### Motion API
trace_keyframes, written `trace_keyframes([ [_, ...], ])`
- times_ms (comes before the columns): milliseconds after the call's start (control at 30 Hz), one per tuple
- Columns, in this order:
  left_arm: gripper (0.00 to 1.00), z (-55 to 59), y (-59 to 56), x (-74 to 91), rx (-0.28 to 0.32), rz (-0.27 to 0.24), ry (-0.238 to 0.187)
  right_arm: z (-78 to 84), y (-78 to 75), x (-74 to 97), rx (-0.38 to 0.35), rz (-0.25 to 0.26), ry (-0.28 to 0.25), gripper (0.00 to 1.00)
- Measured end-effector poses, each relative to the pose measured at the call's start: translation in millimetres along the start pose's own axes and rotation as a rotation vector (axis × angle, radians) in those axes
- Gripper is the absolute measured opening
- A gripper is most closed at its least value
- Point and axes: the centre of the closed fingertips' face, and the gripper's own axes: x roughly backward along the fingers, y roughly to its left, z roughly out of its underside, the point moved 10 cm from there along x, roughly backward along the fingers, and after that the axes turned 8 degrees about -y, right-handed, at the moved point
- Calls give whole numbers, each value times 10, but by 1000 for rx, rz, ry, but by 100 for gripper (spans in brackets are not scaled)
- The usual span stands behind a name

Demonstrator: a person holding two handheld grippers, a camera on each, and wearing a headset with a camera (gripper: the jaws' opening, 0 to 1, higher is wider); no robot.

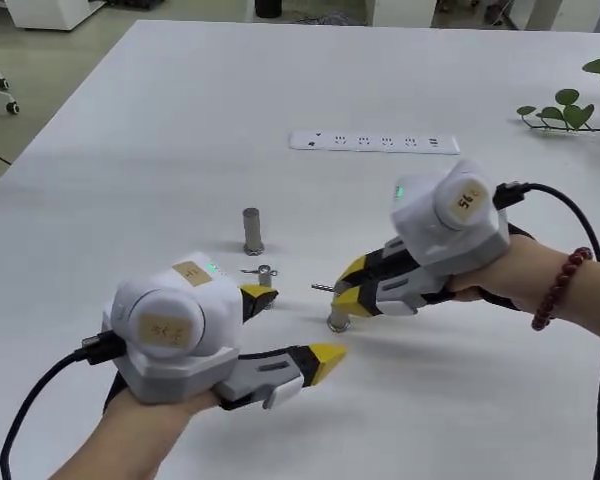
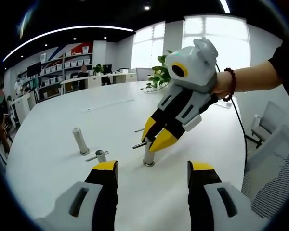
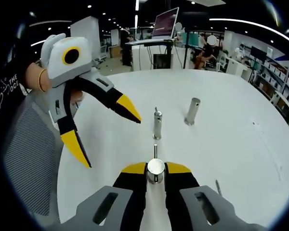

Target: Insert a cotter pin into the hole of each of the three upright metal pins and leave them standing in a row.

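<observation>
On the white surface (image 1: 160, 130), the right tongs (image 1: 346, 288) are clenched on a thin metal cotter pin (image 1: 323, 288), held just above the nearest grey upright metal cylinder (image 1: 338, 320). The left tongs (image 1: 293, 328) are spread wide just beside that cylinder, gripping nothing. The middle cylinder (image 1: 265, 273) carries a cotter pin, and the far cylinder (image 1: 251, 231) stands behind it.

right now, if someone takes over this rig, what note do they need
Left tongs open and empty, beside the row.
Right tongs shut on a cotter pin, at the top of the near metal pin; it looks not through yet.
Middle metal pin has a fitted cotter through its hole: done.
Far metal pin is bare.
To do: seat this one, then pin the far one.
</observation>
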Motion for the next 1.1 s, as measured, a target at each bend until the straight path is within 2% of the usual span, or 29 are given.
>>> trace_keyframes([
  [267,61,-36,54,112,1,-11,-8,-10,9,8,5,-25,-2,8],
  [367,66,-43,71,140,15,-19,-9,-14,10,12,7,-33,-2,8],
  [433,68,-58,77,175,-1,-29,-24,-17,7,14,6,-37,-2,8],
  [633,74,-82,87,265,-21,-39,-28,-51,-11,-2,22,-49,7,8],
  [767,78,-80,103,283,-38,-40,-29,-86,-14,-35,43,-68,11,8],
  [900,82,-89,122,312,-32,-46,-38,-122,-43,-54,58,-76,12,8],
  [1100,83,-89,156,327,-25,-51,-47,-165,-99,-71,73,-86,18,8],
])
